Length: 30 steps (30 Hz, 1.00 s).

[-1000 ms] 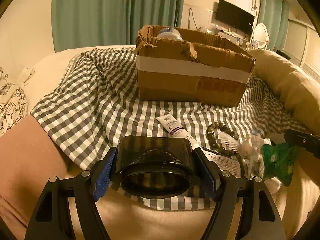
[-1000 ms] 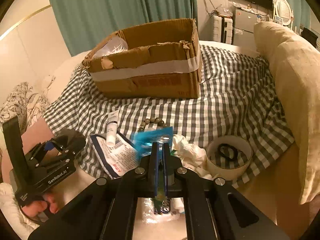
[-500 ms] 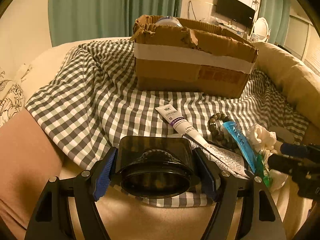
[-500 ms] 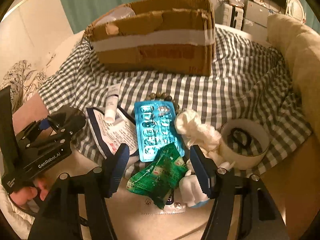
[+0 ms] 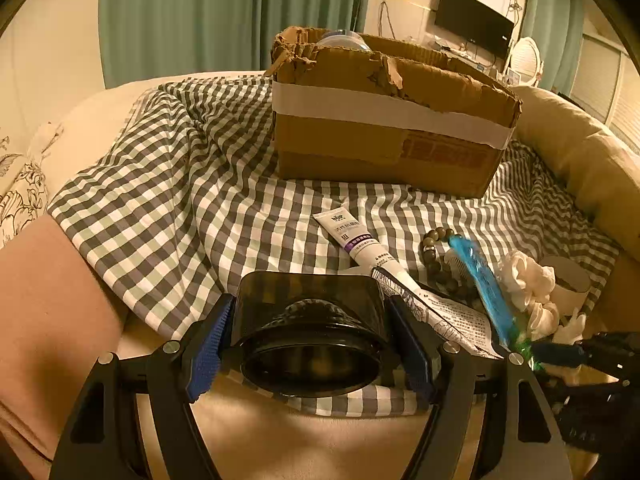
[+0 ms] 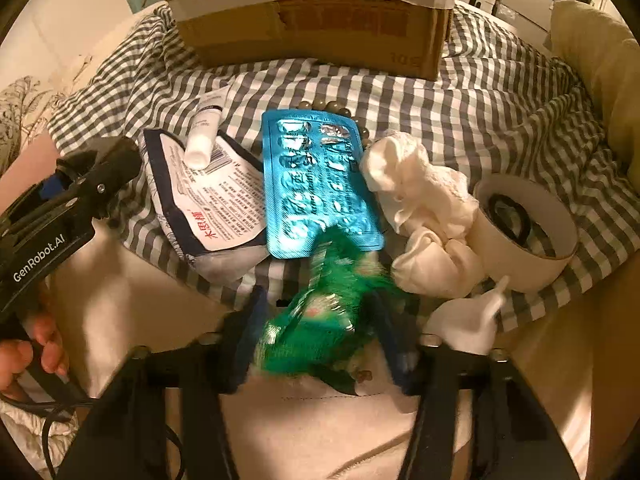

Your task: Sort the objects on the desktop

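Green packet (image 6: 324, 328), crinkled, blurred, between spread jaws

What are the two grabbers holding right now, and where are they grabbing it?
The left gripper holds a dark container, pinched by its two opposite sides. The right gripper is open around a green packet, not squeezing it yet.

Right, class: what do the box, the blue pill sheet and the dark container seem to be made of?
Box: brown cardboard, matte, with torn ragged edges and pale tape. Pill sheet: probably foil-backed plastic, shiny and crinkled with raised pockets. Dark container: likely smoky translucent plastic, glossy rim, clamped in the left hand-held gripper.
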Each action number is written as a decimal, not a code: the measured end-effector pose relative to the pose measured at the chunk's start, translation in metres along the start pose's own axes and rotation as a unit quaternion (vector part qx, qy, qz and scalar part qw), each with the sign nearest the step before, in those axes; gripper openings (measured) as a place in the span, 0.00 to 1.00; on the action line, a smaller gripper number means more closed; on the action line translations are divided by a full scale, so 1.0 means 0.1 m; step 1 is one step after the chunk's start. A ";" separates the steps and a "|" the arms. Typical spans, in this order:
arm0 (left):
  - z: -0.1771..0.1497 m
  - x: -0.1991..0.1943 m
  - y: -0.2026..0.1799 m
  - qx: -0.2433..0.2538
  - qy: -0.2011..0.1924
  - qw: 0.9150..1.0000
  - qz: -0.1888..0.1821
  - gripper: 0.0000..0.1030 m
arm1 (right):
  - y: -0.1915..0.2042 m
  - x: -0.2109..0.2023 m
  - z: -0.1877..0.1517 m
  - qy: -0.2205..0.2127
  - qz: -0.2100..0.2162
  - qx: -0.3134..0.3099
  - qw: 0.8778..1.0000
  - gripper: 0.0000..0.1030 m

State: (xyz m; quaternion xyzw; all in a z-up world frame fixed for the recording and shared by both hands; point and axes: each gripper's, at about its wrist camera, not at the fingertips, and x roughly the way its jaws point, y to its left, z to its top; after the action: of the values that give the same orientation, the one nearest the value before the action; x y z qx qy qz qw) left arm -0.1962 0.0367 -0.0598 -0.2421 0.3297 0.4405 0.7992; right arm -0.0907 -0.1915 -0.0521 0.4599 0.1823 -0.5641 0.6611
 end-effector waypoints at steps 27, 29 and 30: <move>0.83 -0.63 -0.10 -0.014 -0.114 0.992 -0.042 0.75 | -0.07 -1.15 0.56 -0.187 0.088 0.012 0.978 0.23; 1.08 -0.67 -0.12 -0.011 -0.133 0.990 -0.051 0.75 | -0.12 -1.26 0.74 -0.205 0.091 0.008 0.974 0.23; 1.17 -0.68 -0.14 -0.007 -0.141 0.989 -0.051 0.75 | -0.15 -1.32 0.83 -0.214 0.093 0.008 0.972 0.23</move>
State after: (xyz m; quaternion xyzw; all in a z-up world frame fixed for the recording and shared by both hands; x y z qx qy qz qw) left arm -0.1739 0.0718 0.0699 -0.2002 0.1977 0.4311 0.8573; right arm -0.1664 -0.1824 0.0846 0.3491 -0.0112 -0.5869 0.7305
